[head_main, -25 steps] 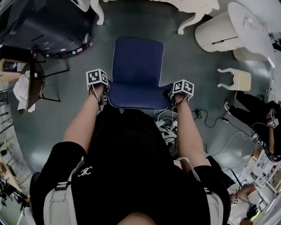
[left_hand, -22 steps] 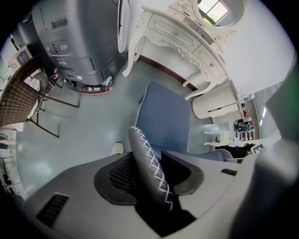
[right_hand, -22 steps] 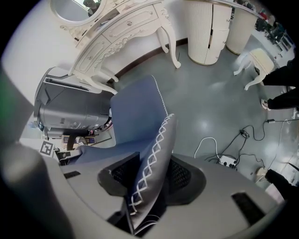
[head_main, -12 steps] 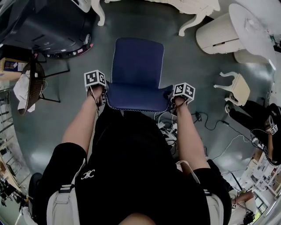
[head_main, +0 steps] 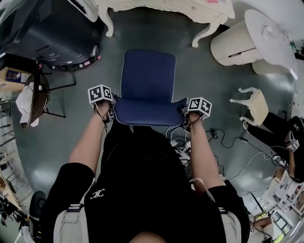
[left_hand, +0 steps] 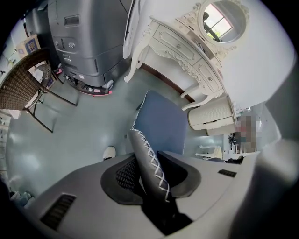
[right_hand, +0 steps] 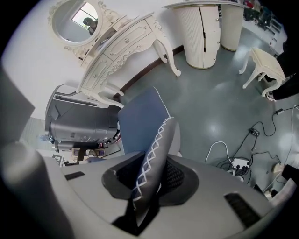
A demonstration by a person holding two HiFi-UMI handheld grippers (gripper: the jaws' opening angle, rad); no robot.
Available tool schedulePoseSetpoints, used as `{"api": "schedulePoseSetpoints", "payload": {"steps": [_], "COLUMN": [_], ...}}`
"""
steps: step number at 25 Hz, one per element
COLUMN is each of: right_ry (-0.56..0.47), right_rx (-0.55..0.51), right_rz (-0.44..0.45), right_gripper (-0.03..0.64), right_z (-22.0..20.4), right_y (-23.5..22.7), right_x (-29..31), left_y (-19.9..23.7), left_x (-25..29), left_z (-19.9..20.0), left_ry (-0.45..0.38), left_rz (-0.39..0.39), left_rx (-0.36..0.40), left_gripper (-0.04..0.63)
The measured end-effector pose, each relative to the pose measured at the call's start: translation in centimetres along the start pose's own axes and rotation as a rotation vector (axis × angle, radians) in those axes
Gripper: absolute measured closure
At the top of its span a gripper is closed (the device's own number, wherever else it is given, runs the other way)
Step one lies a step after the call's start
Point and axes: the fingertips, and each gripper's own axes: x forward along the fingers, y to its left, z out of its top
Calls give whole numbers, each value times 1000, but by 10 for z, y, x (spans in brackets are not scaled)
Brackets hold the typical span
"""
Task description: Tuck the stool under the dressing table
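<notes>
I see left claw (head_main: 112,106) just closing, clamped on the stitched left edge of the blue stool (head_main: 147,83), right claw (head_main: 185,110) likewise on its right edge — stool on the floor, short of the white dressing table (head_main: 180,5), not under it

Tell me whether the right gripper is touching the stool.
Touching. In its own view the right gripper, jaws having just closed further, clamps the stitched edge of the stool.

White-stitched navy blue stool (head_main: 147,80)
</notes>
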Motion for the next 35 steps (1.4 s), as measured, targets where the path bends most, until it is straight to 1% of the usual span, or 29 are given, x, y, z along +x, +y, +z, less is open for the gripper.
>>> {"api": "schedulePoseSetpoints", "payload": {"steps": [4, 7, 14, 20, 28, 35], "right_ry": [-17, -26, -68, -99, -115, -107], "right_rx": [-25, -42, -29, -69, -79, -52], "right_rz": [8, 14, 56, 81, 110, 108], "right_gripper": [531, 532, 531, 531, 531, 531], "right_z": [7, 13, 31, 66, 112, 164], "right_y": [5, 6, 12, 32, 61, 80], "right_x": [-7, -13, -27, -42, -45, -28], "left_y": [-3, -9, -37, -57, -76, -87], "left_x": [-3, -6, -23, -40, -54, -37], "left_z": [-3, -2, 25, 51, 102, 160], "left_ry": [-8, -31, -90, -142, -178, -166], "left_rz": [-4, -15, -36, -45, -52, -62], "left_rx": [-5, 1, 40, 45, 49, 40], "left_gripper": [483, 483, 482, 480, 479, 477]}}
